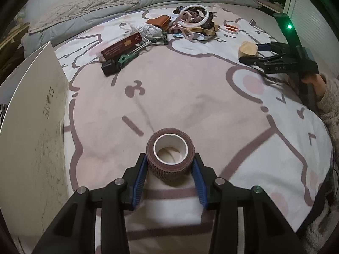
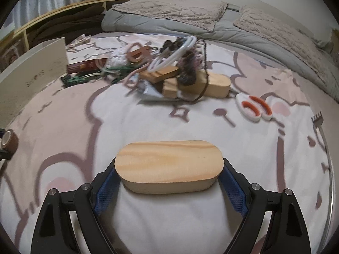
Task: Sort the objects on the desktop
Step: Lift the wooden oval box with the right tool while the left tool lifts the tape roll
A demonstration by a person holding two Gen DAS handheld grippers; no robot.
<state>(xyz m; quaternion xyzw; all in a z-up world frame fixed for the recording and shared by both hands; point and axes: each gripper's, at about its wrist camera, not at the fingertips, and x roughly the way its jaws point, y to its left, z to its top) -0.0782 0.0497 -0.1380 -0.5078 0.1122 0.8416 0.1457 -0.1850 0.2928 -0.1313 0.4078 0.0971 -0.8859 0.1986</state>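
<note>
My left gripper [image 1: 170, 163] is shut on a brown bandage roll [image 1: 170, 158] with a white core, held above the pink cartoon blanket [image 1: 180, 93]. My right gripper [image 2: 169, 175] is shut on an oval wooden block [image 2: 169, 165], its blue pads pressing both ends. In the left wrist view the right gripper [image 1: 252, 54] shows at the far right with the wooden block [image 1: 247, 51] in it, a hand in a fuzzy sleeve [image 1: 326, 97] behind. The bandage roll [image 2: 9, 140] appears at the left edge of the right wrist view.
A pile [image 1: 190, 24] of rings, cords, wood pieces and a dark red box [image 1: 121, 47] lies at the back. White-and-orange scissors [image 2: 255, 106] and a small metal fork tool [image 2: 317, 119] lie to the right. A beige cardboard box [image 1: 31, 116] stands at the left. Grey bedding [image 2: 190, 17] lies behind.
</note>
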